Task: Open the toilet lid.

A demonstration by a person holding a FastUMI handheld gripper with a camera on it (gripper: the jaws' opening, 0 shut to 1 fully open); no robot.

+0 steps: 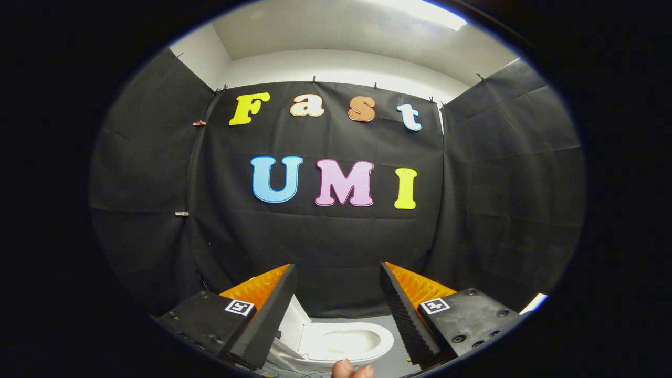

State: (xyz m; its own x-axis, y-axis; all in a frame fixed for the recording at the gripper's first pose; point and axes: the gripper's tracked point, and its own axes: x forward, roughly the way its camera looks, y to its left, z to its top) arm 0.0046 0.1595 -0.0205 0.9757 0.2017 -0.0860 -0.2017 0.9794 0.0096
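Gripper view: jaws spread apart, empty, toilet with raised lid below between them

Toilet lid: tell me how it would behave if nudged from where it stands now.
The toilet lid looks like stiff white plastic, so it probably won't flex. Raised beside the open seat, it would likely swing on its hinge, perhaps dropping shut. The hand-held gripper is open above it, touching nothing.

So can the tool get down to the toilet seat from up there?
Probably yes. The tool is open and holds nothing, and the toilet seat sits below, between its fingers, with the lid already tipped up. Only a fingertip shows near the seat's front edge.
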